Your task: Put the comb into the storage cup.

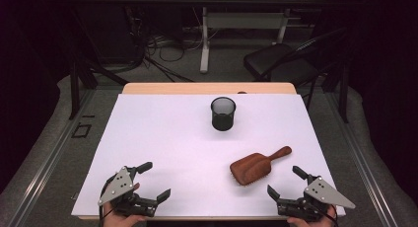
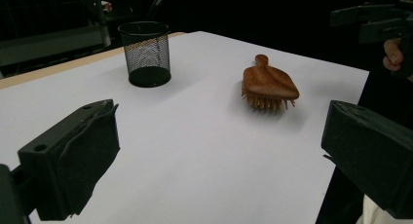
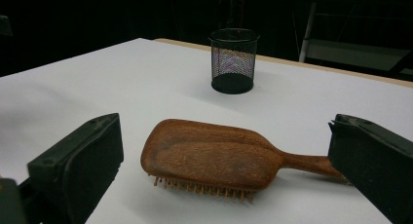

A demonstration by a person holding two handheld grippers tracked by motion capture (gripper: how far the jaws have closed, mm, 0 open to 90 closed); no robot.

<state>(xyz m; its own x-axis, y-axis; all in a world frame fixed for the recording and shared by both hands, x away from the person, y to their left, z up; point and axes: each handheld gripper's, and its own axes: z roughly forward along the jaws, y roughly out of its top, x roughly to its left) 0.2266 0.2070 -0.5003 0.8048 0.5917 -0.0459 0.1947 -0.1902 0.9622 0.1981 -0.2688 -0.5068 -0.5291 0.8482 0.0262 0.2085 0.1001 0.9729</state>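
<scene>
On the white worktop (image 1: 162, 138), a wooden hairbrush (image 1: 257, 166) is lying bristles down just beyond the right tool (image 1: 285, 181); both it and the left tool (image 1: 155, 180) are gaping wide, holding nothing.

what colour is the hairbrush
Reddish-brown wood; the hairbrush shows best in the right gripper view.

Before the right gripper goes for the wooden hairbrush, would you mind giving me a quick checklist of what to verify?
1. Right gripper open, nothing between its jaws: ok.
2. Hairbrush lies flat, bristles down, handle free: ok.
3. Hairbrush is directly ahead of the right gripper, path unobstructed: ok.
4. Mesh cup upright, well apart from the hairbrush: ok.
5. Left gripper open and off to the side: ok.
6. Mesh cup empty: cannot tell.
</scene>
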